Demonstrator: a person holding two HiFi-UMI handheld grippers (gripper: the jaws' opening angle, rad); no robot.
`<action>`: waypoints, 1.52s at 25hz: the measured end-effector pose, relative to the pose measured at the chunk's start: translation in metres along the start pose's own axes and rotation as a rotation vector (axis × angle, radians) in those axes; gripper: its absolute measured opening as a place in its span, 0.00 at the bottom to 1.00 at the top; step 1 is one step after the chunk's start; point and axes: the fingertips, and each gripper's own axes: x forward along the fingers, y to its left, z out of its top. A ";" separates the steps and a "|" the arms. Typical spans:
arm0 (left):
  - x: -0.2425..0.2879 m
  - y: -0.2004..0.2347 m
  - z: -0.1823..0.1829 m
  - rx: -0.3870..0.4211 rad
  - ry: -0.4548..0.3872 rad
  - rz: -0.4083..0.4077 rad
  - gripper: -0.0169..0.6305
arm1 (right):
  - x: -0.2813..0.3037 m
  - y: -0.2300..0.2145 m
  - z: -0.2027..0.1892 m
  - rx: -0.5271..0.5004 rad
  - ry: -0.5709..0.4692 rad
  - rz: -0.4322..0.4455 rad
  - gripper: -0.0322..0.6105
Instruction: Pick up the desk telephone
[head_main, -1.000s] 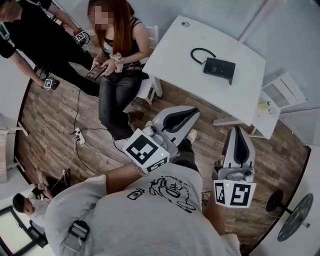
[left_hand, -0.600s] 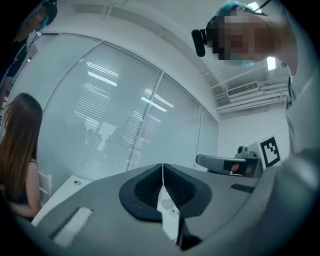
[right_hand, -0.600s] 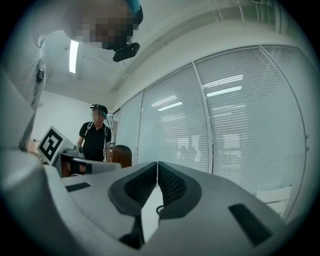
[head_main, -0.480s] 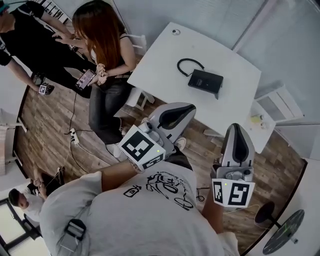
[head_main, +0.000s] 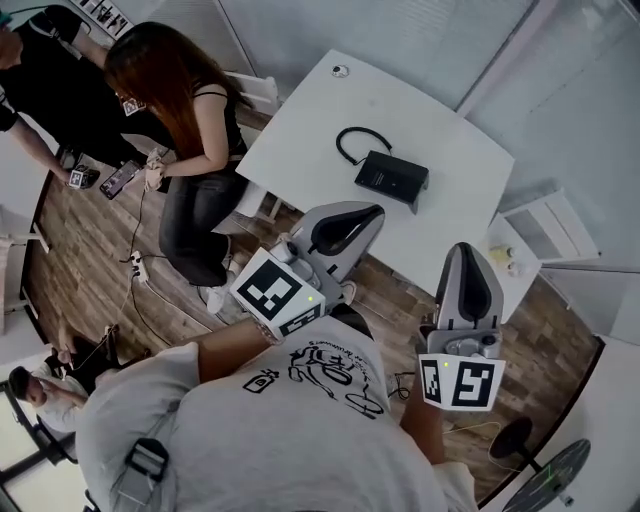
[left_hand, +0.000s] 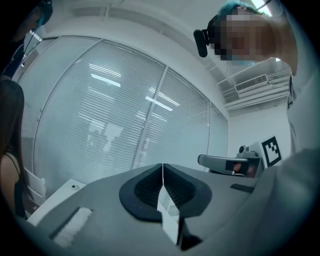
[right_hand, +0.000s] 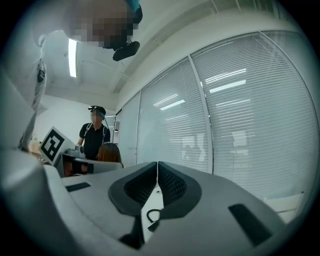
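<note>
- At the upper left of the head view, a person in black (head_main: 45, 75) stands on the wood floor (head_main: 90, 240), partly cut off by the frame edge.
- Just right of them, a long-haired person (head_main: 190, 140) sits by the bench's left edge with a phone (head_main: 120, 179) in hand.
- Below that person, a power strip (head_main: 135, 262) lies on the floor with its cable trailing down.
- Left of centre, the left tongs (head_main: 377, 213) point up and right. Their tip overlaps the near edge of the bench (head_main: 300, 135) in the frame.
- Their marker cube (head_main: 275, 295) sits at the near end.
- In the left gripper view the pads are pressed together along 1 seam, with nothing between them.
- The white bench fills the upper centre, and a small round fitting (head_main: 341, 71) sits near its far corner.
- The telephone (head_main: 392, 178) lies flat on the bench, black, beyond both tips and apart from each.
- Its cord (head_main: 350, 140) loops at its upper left.
- Right of centre, the right tongs (head_main: 468, 250) point up the frame, their tip also over the bench edge.
- They are empty, and the right gripper view shows their pads meeting. The cord loop shows low in that view, in the gap beneath the pads.
- At the lower right, a dark fan (head_main: 548, 480) stands on the floor.
</note>
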 end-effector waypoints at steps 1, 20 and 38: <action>0.003 0.003 -0.002 -0.002 0.003 0.006 0.04 | 0.004 -0.003 -0.002 0.003 0.002 0.005 0.06; 0.065 0.137 0.014 -0.052 0.000 -0.012 0.04 | 0.159 -0.010 -0.011 -0.033 0.051 0.008 0.06; 0.108 0.211 0.020 -0.064 0.035 -0.077 0.04 | 0.236 -0.021 -0.024 -0.034 0.101 -0.070 0.06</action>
